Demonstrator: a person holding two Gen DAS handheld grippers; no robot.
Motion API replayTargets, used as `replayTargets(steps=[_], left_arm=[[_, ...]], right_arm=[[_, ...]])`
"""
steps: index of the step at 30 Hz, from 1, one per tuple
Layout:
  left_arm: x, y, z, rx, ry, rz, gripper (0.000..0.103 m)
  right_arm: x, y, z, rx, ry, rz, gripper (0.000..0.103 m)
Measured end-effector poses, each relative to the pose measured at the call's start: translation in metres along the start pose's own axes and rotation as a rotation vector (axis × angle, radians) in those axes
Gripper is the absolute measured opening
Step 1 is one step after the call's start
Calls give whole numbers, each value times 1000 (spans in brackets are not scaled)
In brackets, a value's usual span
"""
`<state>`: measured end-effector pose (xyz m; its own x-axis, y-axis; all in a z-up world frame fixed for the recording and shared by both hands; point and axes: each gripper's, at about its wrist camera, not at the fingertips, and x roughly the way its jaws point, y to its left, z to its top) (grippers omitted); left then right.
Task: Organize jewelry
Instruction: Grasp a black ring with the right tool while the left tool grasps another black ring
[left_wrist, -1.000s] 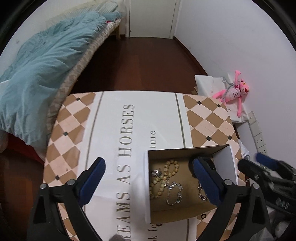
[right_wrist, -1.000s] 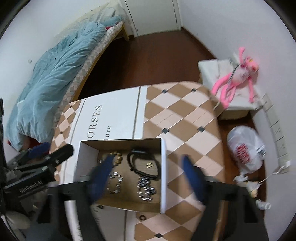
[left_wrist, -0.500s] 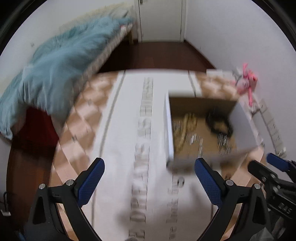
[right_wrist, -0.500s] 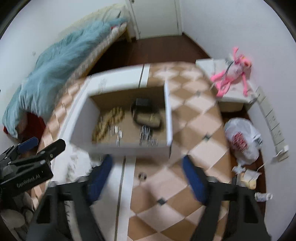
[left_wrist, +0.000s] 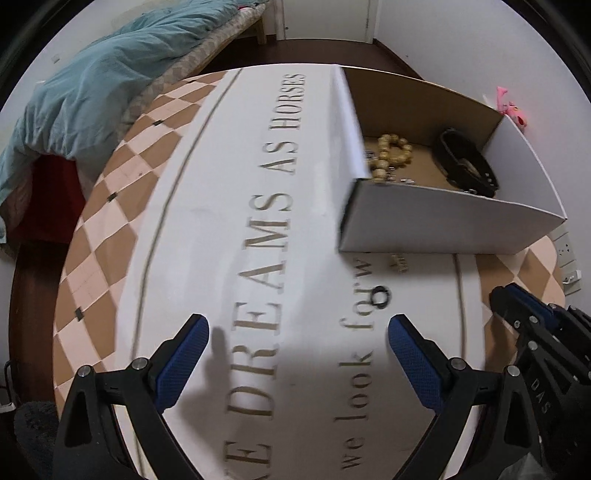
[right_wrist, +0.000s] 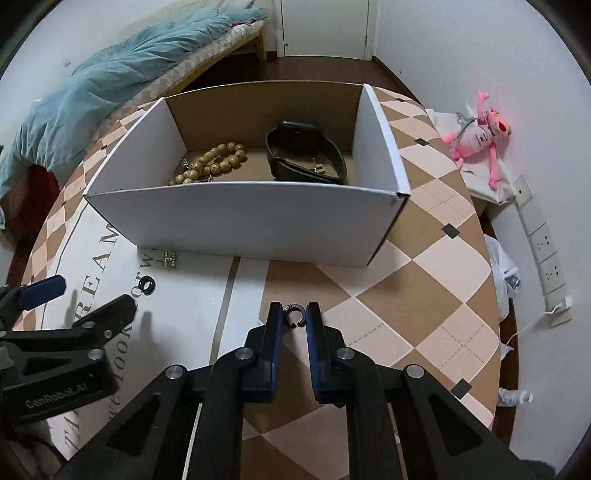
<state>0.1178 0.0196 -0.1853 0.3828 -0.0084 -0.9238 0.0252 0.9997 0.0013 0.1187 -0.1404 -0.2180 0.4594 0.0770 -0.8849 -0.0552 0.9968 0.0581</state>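
Observation:
A white cardboard box (right_wrist: 251, 218) stands on the round table; it also shows in the left wrist view (left_wrist: 436, 221). Inside lie a wooden bead bracelet (right_wrist: 214, 164) and a black band (right_wrist: 303, 155). My right gripper (right_wrist: 294, 314) is shut on a small black open ring (right_wrist: 294, 315) just above the table in front of the box. A black ring (right_wrist: 146, 286) and a small studded piece (right_wrist: 168, 258) lie on the cloth near the box's left corner. My left gripper (left_wrist: 295, 347) is open and empty, low over the cloth, with the black ring (left_wrist: 380, 295) ahead of its right finger.
The table has a checkered cloth with lettering (left_wrist: 273, 229). A bed with a teal blanket (right_wrist: 110, 81) is behind on the left. A pink plush toy (right_wrist: 480, 136), a power strip (right_wrist: 543, 251) and a plastic bag are on the right by the wall.
Both grippers have pulled back from over the box and dropped low in front of it. My right gripper has closed from wide open onto the small black open ring.

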Motion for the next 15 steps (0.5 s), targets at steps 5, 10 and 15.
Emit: replayTargets(steps=[5, 10, 15], left_arm=[[4, -18, 0, 32, -12, -33, 96], [1, -36, 5, 87, -44, -52, 40], [1, -41, 12, 90, -46, -69, 10]], right_arm=[[-8, -20, 0, 67, -2, 10, 13], [-12, -31, 0, 95, -5, -2, 13], [-15, -32, -1, 104, -5, -1, 13]])
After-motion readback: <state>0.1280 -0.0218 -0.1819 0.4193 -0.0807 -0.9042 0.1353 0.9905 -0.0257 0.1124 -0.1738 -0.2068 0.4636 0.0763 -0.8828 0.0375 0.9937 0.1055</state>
